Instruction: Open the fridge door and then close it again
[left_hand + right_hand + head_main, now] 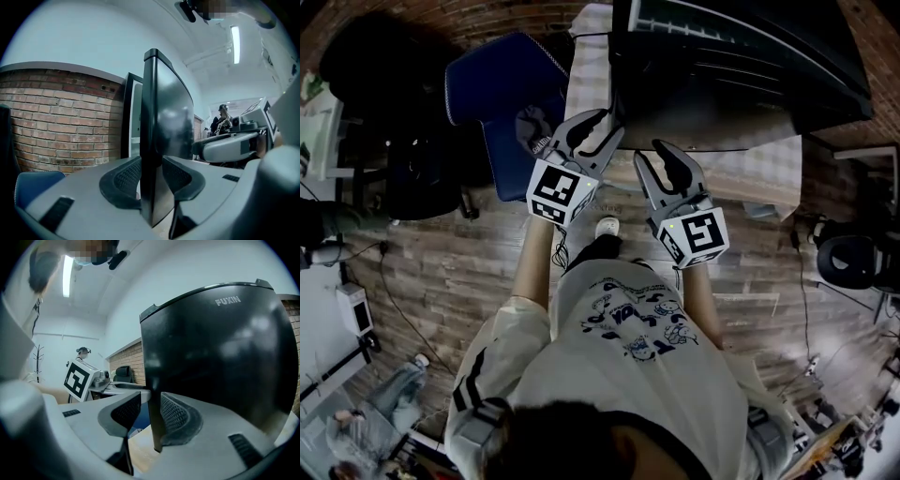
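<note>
A black fridge door [712, 103] stands swung out over the table edge, with both grippers at its free edge. My left gripper [602, 127] has the door edge [166, 117] between its jaws, and both ribbed pads press on it [151, 180]. My right gripper [664, 161] also straddles the door [215, 357], lower on the same edge. Its right pad [176, 416] lies against the door, while a narrow gap shows at the left pad, so that gripper [150, 416] is open. Each gripper view shows the other gripper beside it.
A blue chair [502, 84] stands left of the fridge, close to my left arm. The fridge rests on a table with a checked cloth [750, 173]. A brick wall [61, 122] lies behind. Cables and a bottle [403, 380] lie on the wooden floor; a black office chair [848, 258] is at the right.
</note>
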Demonstrator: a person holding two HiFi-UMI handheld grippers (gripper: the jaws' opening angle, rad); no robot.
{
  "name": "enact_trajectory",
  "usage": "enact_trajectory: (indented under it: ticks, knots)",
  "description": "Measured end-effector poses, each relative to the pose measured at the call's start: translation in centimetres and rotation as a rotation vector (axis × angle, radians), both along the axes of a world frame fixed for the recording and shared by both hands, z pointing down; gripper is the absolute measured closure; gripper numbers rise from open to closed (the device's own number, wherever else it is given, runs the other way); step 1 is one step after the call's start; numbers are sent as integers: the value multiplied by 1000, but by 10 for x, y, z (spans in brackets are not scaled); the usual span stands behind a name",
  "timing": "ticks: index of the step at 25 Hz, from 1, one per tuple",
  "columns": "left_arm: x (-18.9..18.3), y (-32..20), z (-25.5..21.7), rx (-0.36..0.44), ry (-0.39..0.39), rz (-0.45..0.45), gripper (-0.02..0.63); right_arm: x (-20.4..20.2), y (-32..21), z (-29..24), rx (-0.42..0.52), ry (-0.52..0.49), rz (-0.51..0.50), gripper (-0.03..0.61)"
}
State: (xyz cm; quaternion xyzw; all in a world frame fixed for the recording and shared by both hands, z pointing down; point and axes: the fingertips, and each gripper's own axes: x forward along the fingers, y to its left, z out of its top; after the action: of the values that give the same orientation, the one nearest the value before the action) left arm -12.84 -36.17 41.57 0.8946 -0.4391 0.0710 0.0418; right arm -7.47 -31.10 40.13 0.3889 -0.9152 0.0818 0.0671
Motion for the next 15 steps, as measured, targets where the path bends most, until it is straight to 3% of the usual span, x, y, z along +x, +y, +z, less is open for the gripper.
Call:
enact_trajectory:
  ticks: [15]
  knots:
    - [-9,-62,2,17,3,-27,479,-3,-38,8,-8,7,49,433]
